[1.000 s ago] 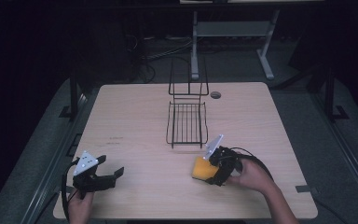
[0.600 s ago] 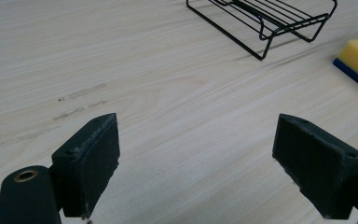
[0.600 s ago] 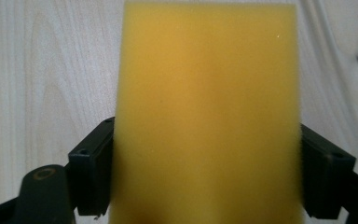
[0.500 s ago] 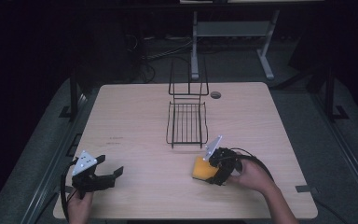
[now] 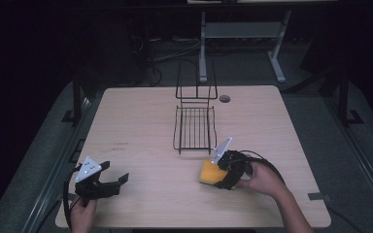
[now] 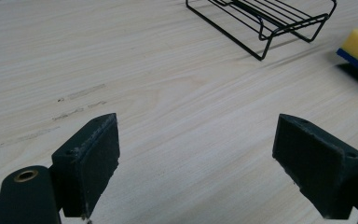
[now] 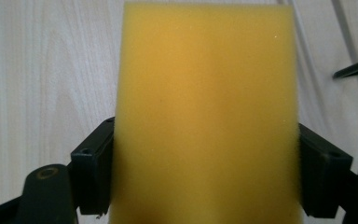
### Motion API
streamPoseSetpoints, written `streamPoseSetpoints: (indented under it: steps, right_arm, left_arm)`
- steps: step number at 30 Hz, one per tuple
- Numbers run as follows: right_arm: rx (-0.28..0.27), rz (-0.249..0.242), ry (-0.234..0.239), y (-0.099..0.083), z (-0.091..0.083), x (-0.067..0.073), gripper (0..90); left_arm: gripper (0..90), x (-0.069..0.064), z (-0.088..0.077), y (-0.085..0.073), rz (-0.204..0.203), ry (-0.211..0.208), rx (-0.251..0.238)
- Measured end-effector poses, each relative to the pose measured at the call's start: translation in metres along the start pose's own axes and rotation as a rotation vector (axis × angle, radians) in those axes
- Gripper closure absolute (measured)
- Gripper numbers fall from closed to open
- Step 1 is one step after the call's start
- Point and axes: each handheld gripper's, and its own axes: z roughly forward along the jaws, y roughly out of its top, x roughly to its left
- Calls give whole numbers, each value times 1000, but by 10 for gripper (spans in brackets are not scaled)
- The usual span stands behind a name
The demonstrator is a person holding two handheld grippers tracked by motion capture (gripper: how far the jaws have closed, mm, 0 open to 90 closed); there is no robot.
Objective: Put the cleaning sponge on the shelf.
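Near the table's front right edge, the right gripper (image 5: 219,175) clamps a soft yellow foam sponge with a blue scouring base (image 5: 210,173) across its long sides; light and squashy, it needs only gentle pressure. Front left, the left gripper (image 5: 112,180) hovers spread, empty.
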Motion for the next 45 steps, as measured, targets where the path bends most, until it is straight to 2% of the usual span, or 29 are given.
streamPoseSetpoints:
  steps: [11,21,34,45]
  right_arm:
    - [-18,-11,9,15,-11,-6,214]
    - [-31,-11,24,29,-18,-19,213]
    - [-12,-42,32,52,-17,-34,213]
    - [-6,-48,47,62,-15,-39,213]
  left_arm:
    - [140,1,-1,0,-4,-1,-4]
    - [141,1,-2,0,-5,0,-6]
    - [140,2,-1,0,-6,-3,-2]
    - [141,1,-1,0,-5,-10,-4]
